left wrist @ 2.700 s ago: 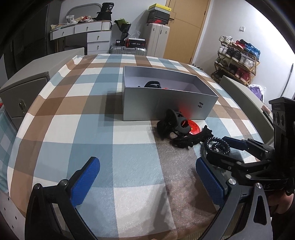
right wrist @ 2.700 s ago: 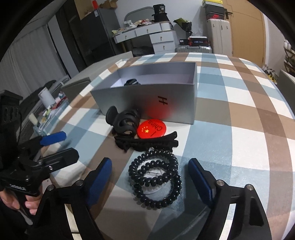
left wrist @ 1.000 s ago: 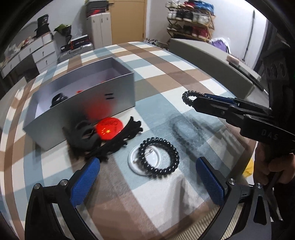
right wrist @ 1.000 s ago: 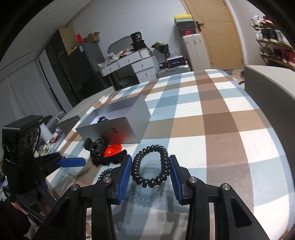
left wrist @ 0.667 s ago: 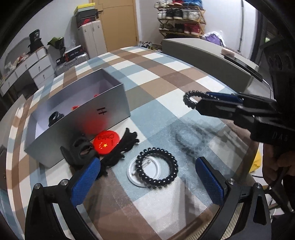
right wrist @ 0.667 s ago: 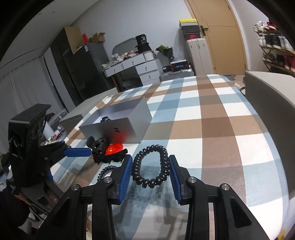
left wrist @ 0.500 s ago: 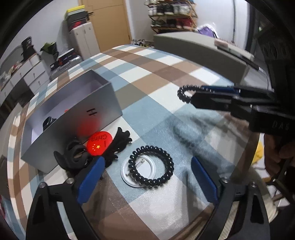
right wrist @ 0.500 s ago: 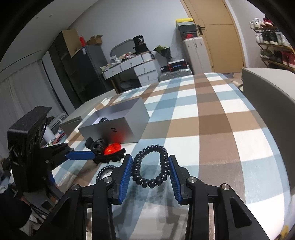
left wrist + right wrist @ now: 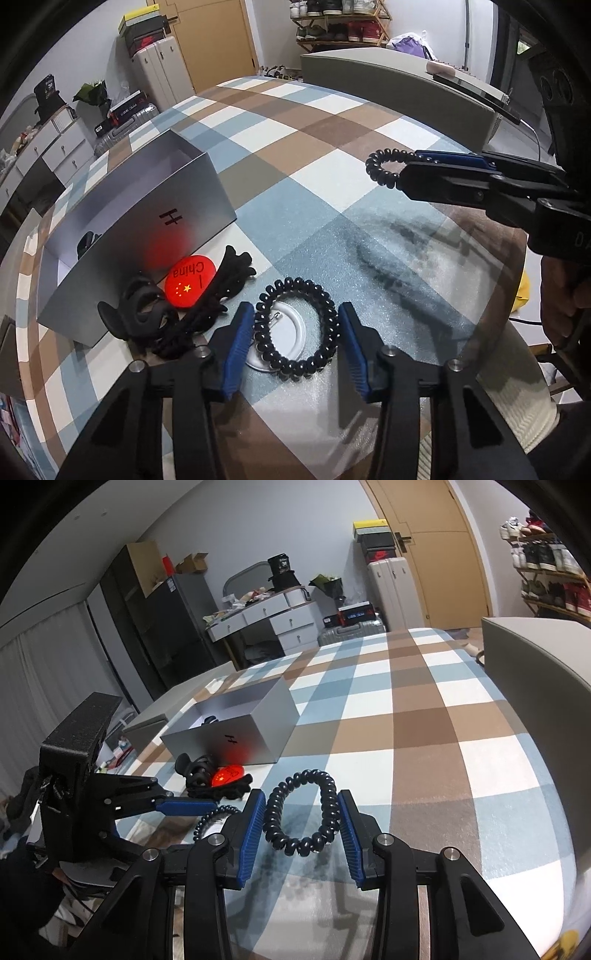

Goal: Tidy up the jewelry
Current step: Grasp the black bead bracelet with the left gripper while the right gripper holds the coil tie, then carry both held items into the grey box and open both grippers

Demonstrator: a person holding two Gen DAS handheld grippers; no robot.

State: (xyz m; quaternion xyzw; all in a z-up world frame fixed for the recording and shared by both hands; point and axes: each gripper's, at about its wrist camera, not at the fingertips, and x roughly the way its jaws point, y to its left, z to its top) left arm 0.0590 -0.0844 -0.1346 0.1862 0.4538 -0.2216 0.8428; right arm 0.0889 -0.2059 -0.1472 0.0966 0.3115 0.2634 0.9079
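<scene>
In the left wrist view the silver box (image 9: 140,218) sits at the middle left, with a black claw clip (image 9: 138,310), a red badge (image 9: 190,282) and a black hair clip (image 9: 218,306) crowded against its near wall. At lower centre the left gripper (image 9: 295,334) is closing around a black coil hair tie (image 9: 297,328) that lies on a white round badge (image 9: 291,332). The pads look to be at the coil's sides; I cannot tell whether they press it yet. The likely trouble is that the blue fingertips (image 9: 240,336) catch the badge's rim or pin and drag it up too, or that the springy coil squirts out of a shallow pinch. This gripper tilts steeply down at the checked cloth (image 9: 388,258).

At the upper right, the right gripper (image 9: 301,821) is clamped on a second coil tie (image 9: 303,812), held clear of the cloth and angled gently down. Its loop, pinched only at the sides, could twist free on the way to the box.
</scene>
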